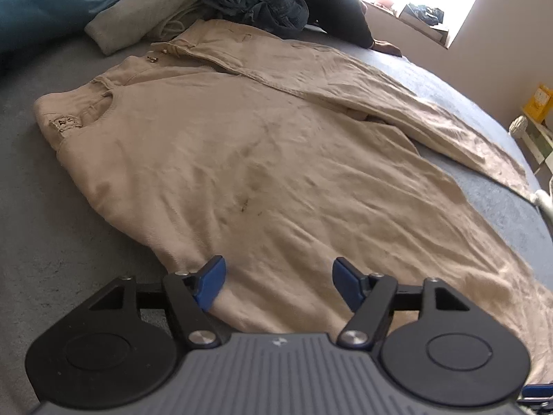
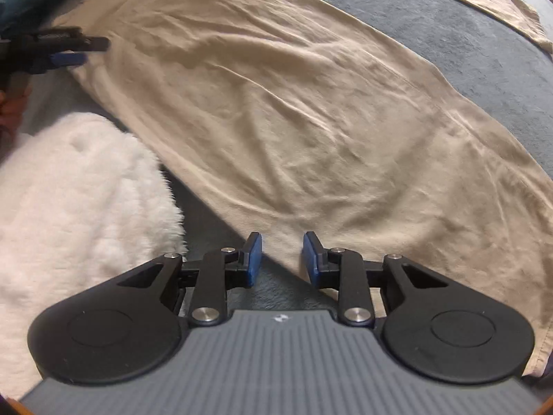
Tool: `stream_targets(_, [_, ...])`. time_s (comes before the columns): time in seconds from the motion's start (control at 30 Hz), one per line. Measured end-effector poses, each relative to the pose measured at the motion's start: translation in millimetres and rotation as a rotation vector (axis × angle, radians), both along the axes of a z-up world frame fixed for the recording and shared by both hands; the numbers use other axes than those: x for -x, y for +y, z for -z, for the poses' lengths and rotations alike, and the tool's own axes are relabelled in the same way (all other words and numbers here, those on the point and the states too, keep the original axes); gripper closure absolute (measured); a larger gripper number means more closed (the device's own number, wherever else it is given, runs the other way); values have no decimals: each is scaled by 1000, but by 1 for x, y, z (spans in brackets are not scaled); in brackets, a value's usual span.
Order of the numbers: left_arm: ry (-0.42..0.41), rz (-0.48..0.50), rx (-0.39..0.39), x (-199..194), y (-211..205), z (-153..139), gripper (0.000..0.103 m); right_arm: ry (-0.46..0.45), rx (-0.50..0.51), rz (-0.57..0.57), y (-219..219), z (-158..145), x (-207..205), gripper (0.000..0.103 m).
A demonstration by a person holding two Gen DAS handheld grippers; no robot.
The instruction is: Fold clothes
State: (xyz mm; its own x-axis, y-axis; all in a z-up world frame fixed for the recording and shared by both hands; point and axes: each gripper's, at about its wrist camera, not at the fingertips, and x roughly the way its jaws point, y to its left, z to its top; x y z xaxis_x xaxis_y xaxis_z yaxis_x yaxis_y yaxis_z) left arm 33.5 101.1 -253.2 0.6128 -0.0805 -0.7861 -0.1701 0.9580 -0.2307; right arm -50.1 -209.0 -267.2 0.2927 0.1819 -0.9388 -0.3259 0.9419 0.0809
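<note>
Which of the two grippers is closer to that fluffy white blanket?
Right. The right gripper hovers open over the trouser edge with the fluffy white blanket just beside its left finger. The left gripper is open over the beige trousers, farther along from the blanket.

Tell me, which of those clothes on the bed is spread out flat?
The beige trousers. They lie flat under both open grippers, while the dark jeans and pale green garment sit bunched behind them.

A: How many garments lie there?
B: One pair of beige cotton trousers (image 1: 262, 159), one crumpled dark blue denim garment (image 1: 255, 3), one pale grey-green folded sweatshirt (image 1: 145, 10).
A: Anything else?
B: One fluffy white blanket (image 2: 79, 200), lower left.
</note>
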Motion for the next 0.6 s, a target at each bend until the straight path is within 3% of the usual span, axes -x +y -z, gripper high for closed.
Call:
stream_targets(0.2, [5,13,-31,0,-5,-1,32,-80,2,-8,22,0,-32,78])
stream_targets(0.5, [-1,4,-8,0,-2,0,32,-183,-11,-21,59,10,-83,78])
stream_targets(0.6, [-4,-1,4,0,0,0,32,-131,-30,-56,61,9,-70,78])
